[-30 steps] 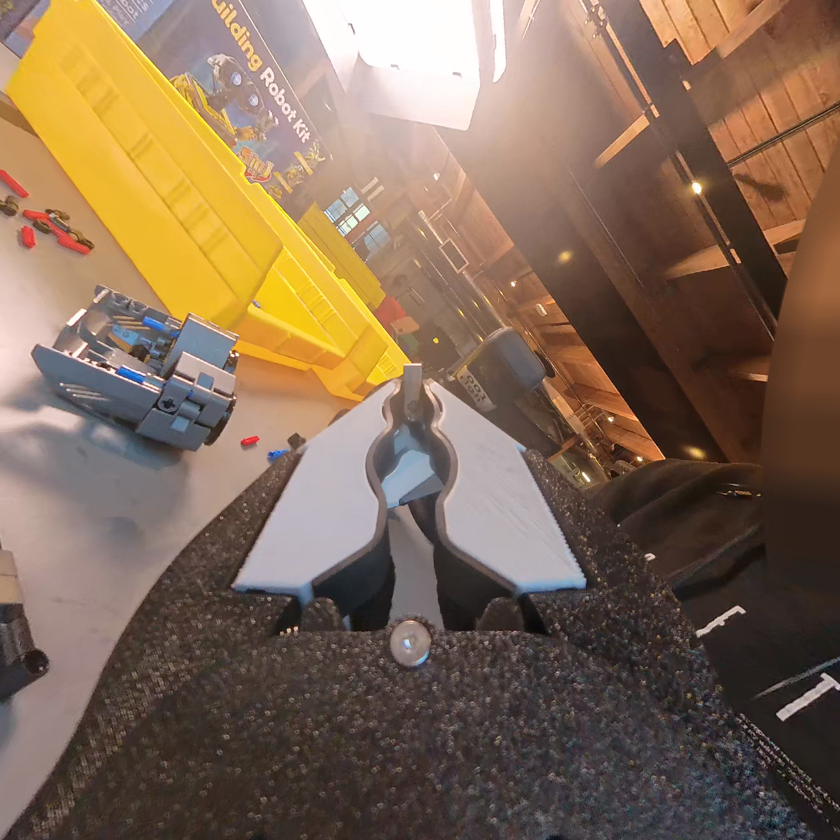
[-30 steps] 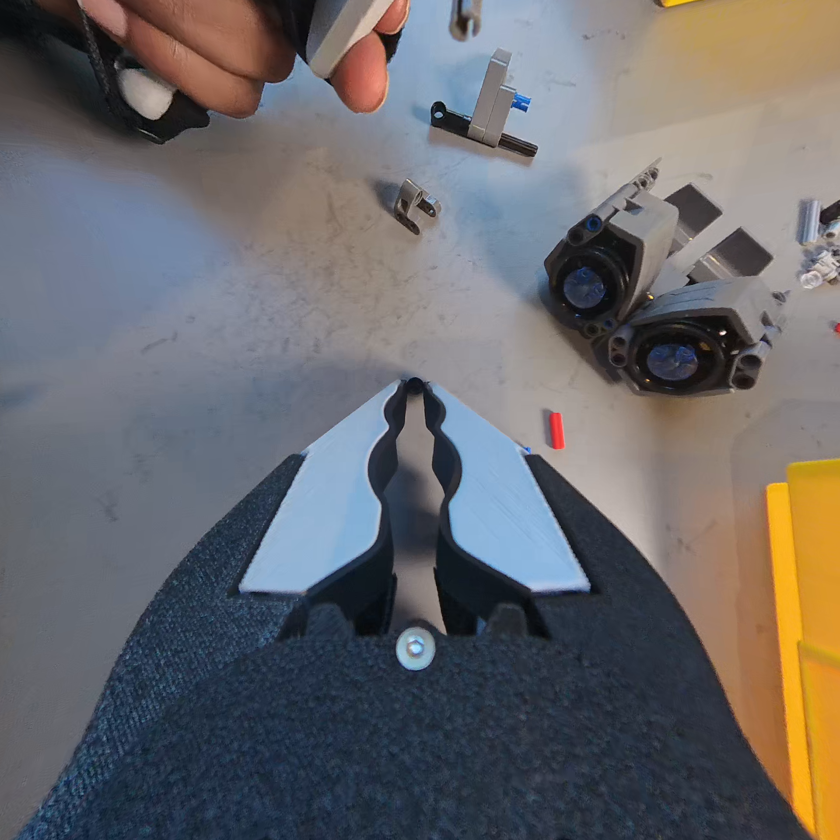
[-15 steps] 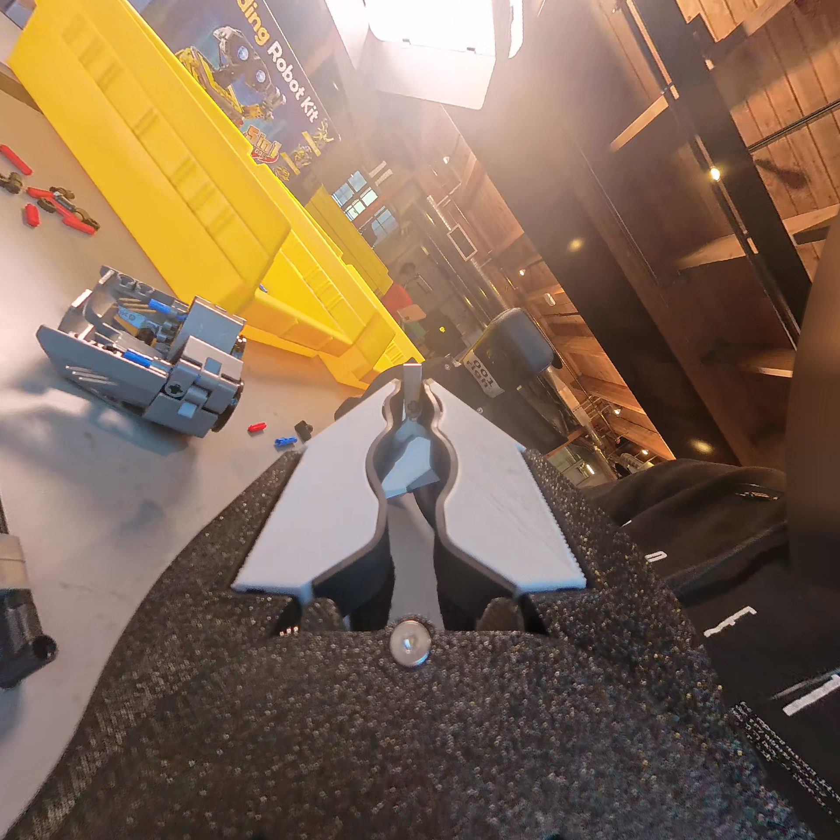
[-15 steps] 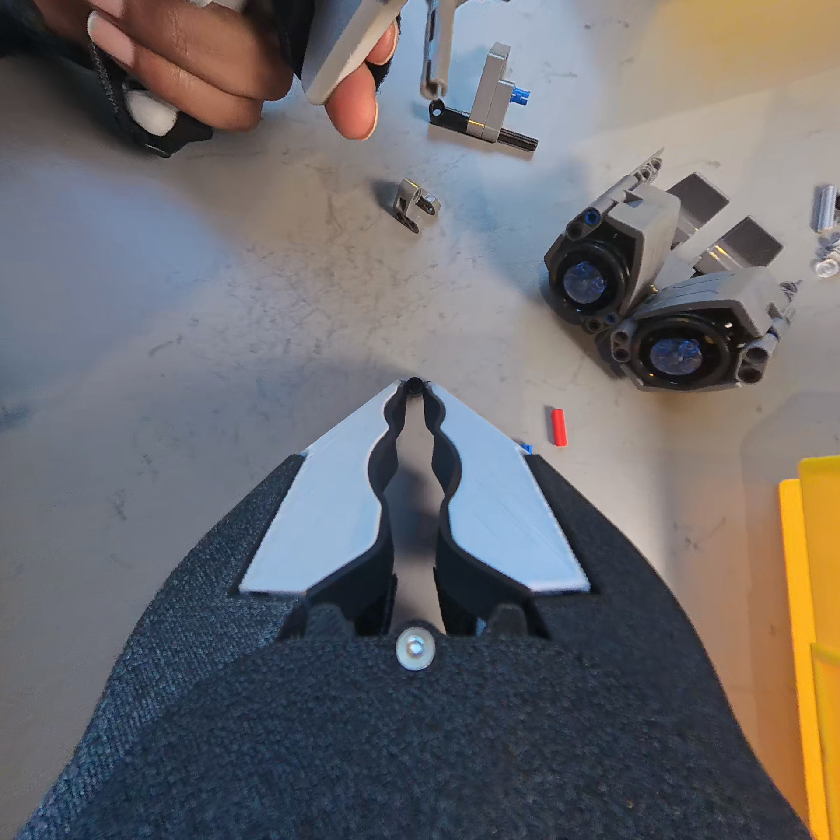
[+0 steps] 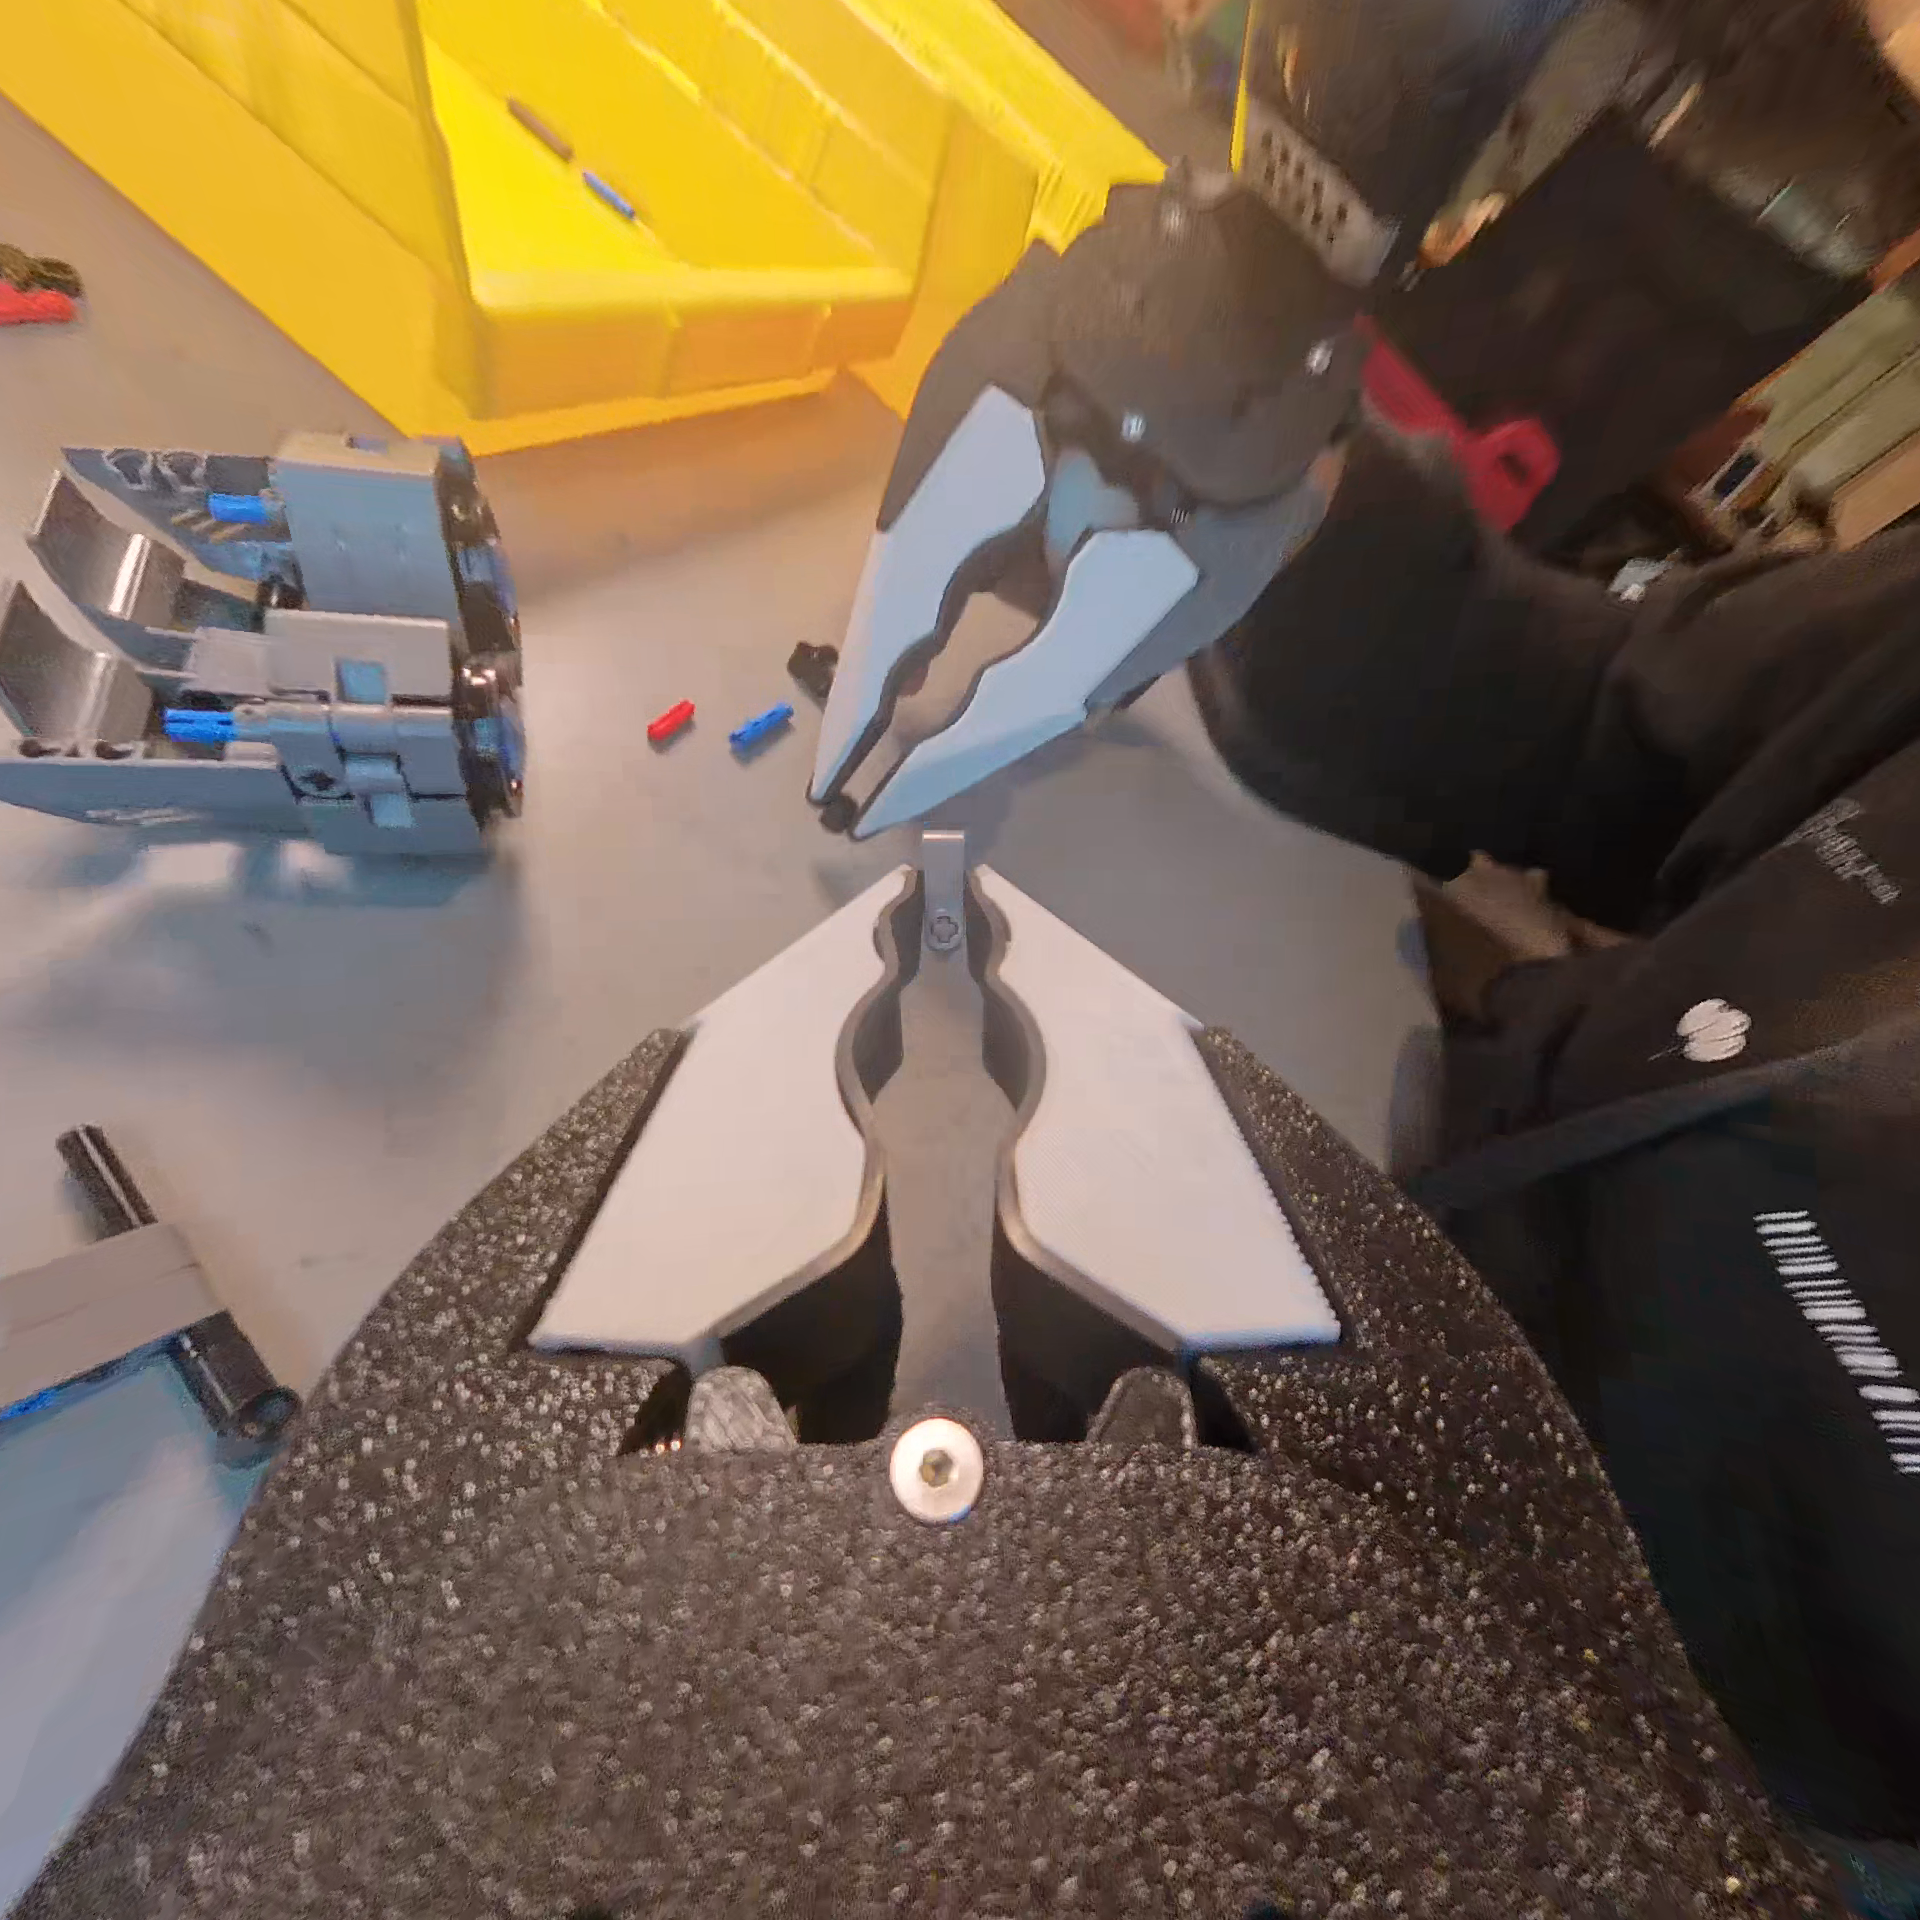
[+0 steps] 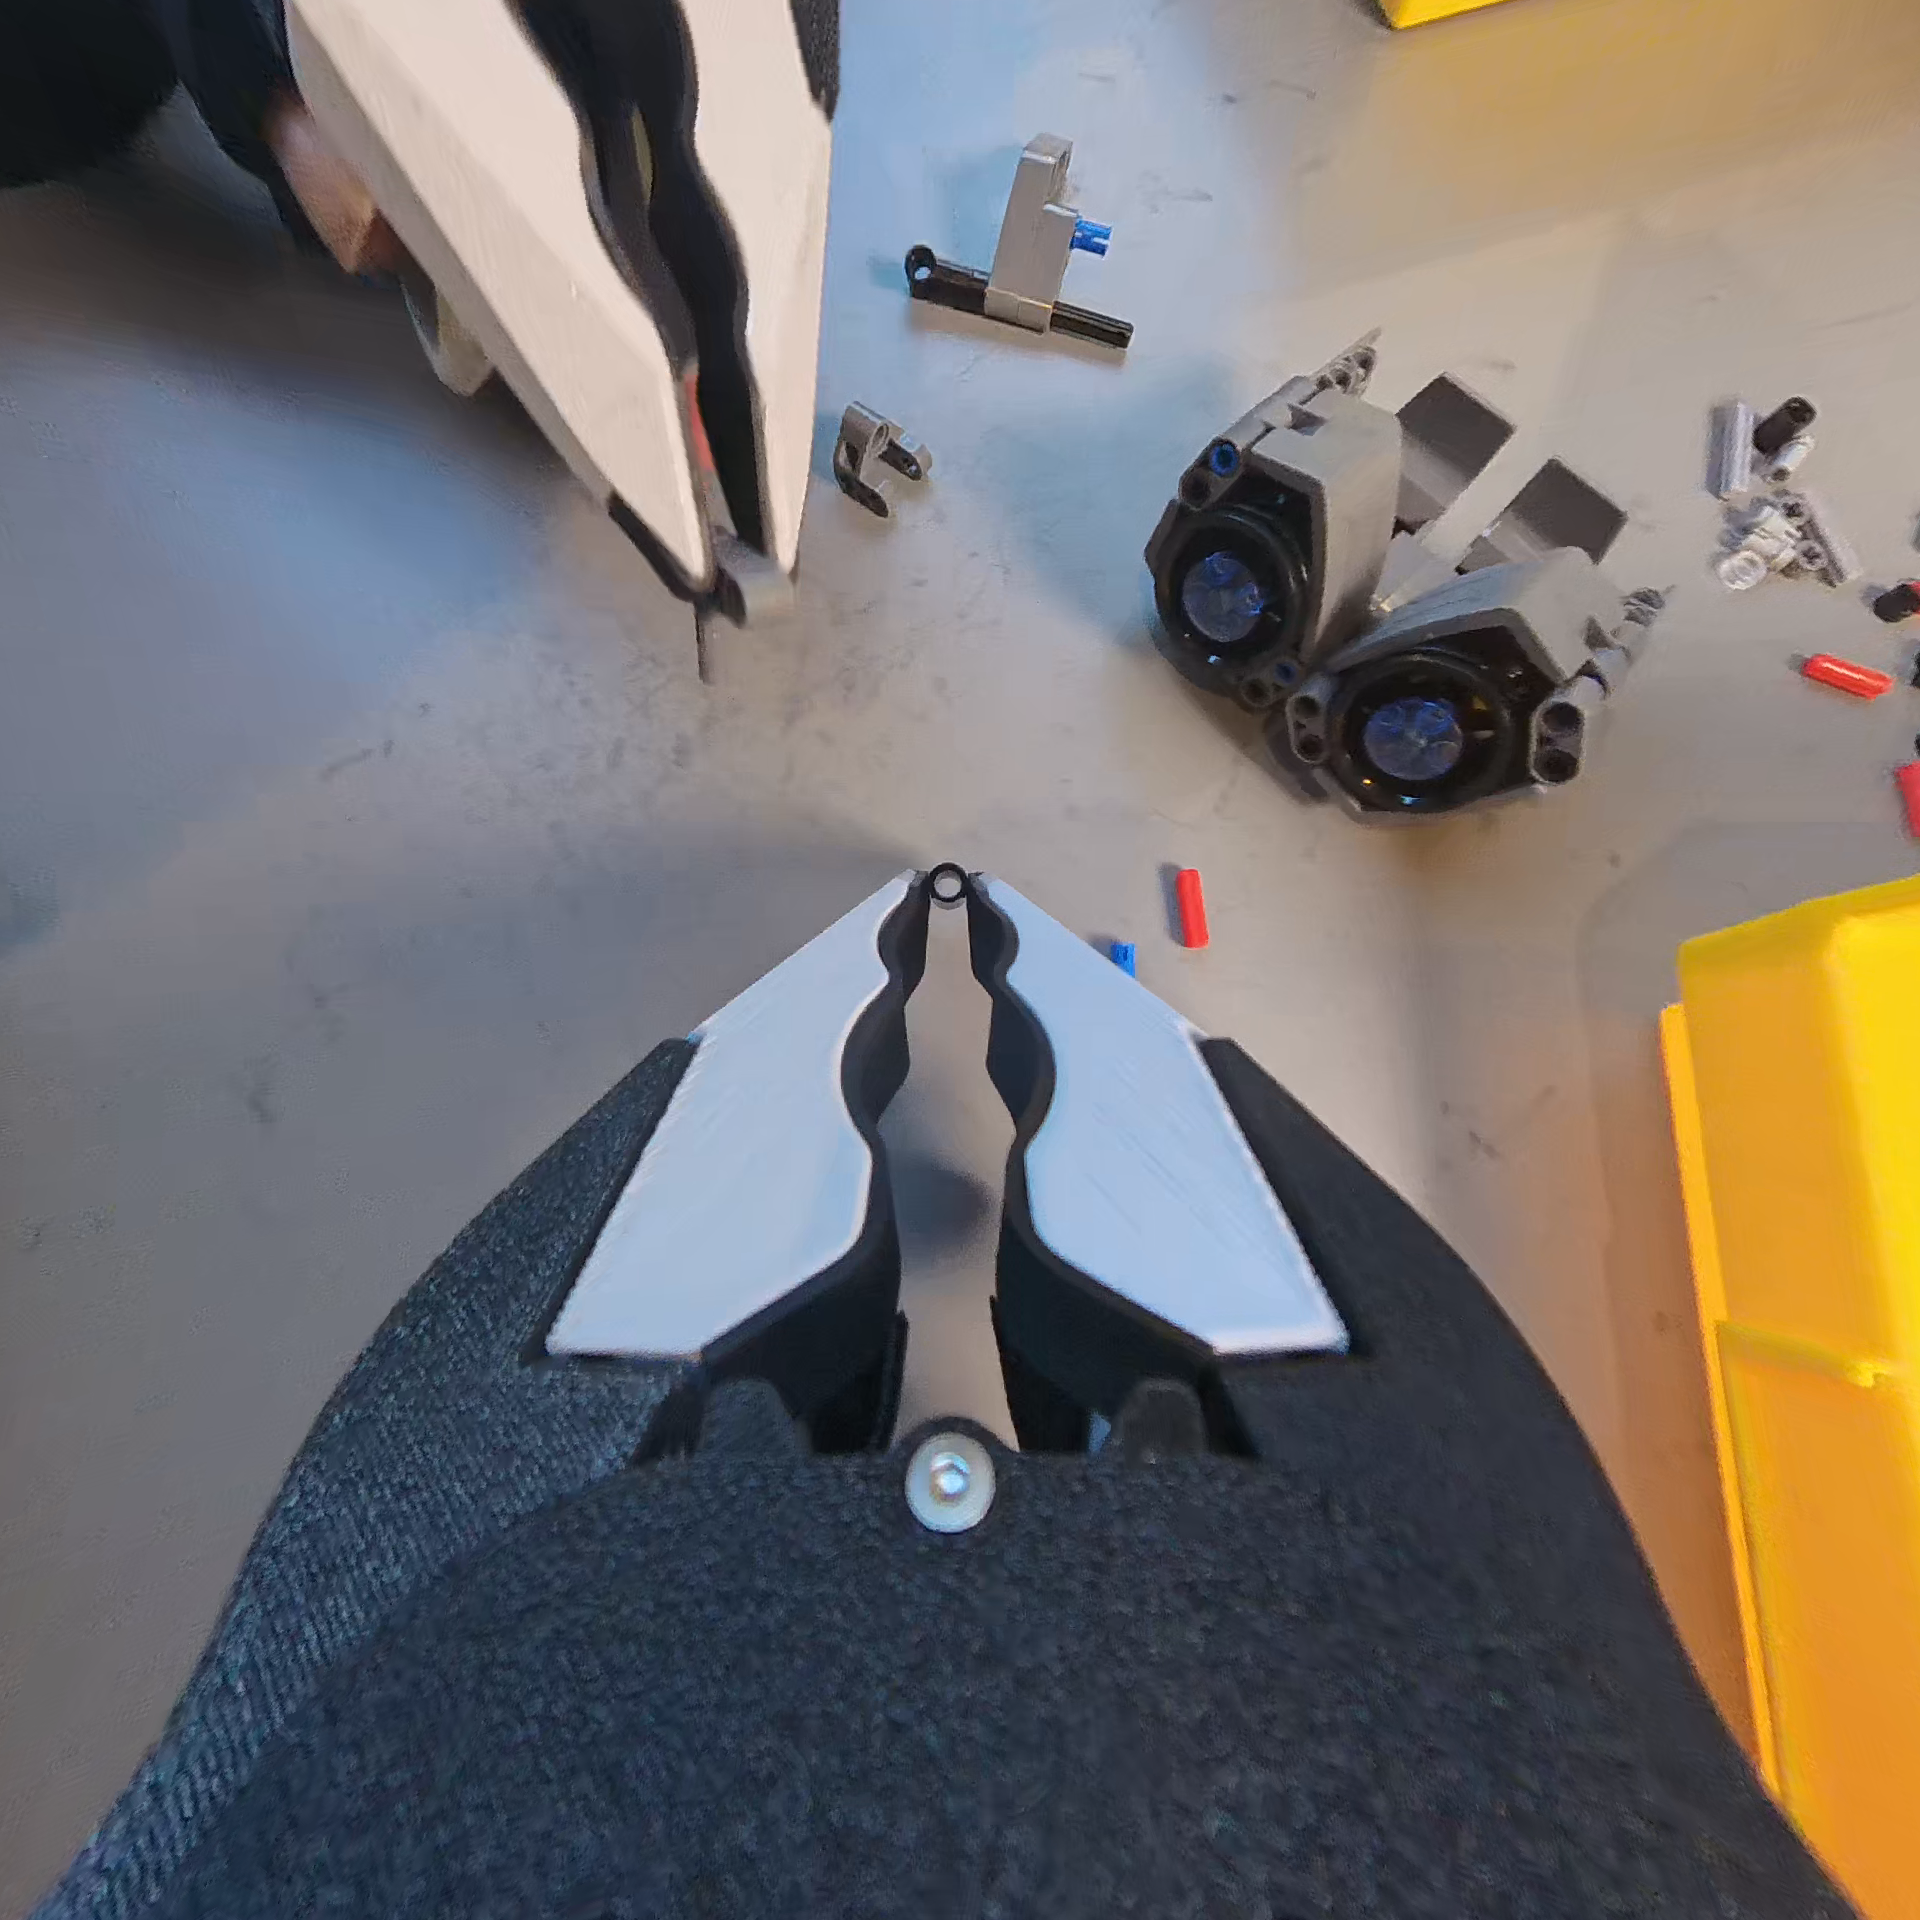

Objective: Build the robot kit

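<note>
Holding two small building-kit pieces almost tip to tip above the grey table [image 6: 312,935].

Clamped in the left gripper [image 5: 943,883]: a slim grey beam [image 5: 942,862] with a cross hole, poking out past the tips. Pinched at the very tip of the right gripper [image 6: 945,885]: a small black round pin [image 5: 834,819], just beside the beam's free end; cannot tell whether touching. Lying near on the table: a red pin [image 6: 1190,907], a blue pin [image 6: 1122,954], a twin grey motor block [image 6: 1371,623], a grey connector [image 6: 878,457], a grey bracket on a black axle [image 6: 1023,270]. At the right edge, a yellow bin [image 6: 1818,1247].
</note>
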A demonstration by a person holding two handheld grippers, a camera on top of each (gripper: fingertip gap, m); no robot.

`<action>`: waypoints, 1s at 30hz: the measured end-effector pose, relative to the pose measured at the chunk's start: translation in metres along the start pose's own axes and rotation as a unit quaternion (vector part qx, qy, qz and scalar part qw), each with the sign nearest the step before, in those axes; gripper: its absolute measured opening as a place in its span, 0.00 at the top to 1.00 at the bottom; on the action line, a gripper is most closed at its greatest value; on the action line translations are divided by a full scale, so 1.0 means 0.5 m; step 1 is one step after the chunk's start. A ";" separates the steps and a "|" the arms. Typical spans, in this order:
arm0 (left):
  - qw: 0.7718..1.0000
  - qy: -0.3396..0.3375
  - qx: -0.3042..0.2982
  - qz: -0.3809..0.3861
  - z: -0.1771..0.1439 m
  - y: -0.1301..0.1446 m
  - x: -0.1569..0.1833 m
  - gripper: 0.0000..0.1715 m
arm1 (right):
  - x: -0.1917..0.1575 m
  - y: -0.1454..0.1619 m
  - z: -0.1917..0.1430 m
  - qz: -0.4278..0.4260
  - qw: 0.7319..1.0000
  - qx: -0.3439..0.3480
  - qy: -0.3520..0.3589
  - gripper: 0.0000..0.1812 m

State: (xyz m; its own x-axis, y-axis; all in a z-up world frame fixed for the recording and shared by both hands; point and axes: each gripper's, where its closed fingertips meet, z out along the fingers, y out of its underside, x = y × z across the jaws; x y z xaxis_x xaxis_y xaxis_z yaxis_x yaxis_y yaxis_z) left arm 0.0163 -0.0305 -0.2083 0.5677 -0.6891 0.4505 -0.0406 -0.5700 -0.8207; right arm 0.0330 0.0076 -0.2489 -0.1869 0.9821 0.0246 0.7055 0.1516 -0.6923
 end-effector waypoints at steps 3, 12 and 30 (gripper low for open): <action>0.992 -0.053 -0.086 0.075 0.009 0.049 -0.016 0.96 | -0.002 -0.001 -0.004 0.004 1.000 0.009 -0.010 0.97; 0.966 -0.070 -0.189 0.160 -0.019 0.106 -0.017 0.96 | -0.010 0.000 -0.002 -0.009 1.000 0.009 -0.018 0.97; 0.997 0.001 0.045 0.066 0.016 -0.042 0.020 0.96 | -0.062 0.020 -0.007 -0.057 0.995 -0.011 -0.078 0.97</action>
State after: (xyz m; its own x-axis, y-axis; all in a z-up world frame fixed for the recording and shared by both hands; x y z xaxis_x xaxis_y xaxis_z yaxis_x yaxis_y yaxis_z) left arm 0.0293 -0.0219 -0.1891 0.5612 -0.7564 0.3360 -0.0415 -0.4312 -0.9013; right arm 0.0485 -0.0211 -0.2540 -0.3692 0.9293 -0.0108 0.6883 0.2656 -0.6751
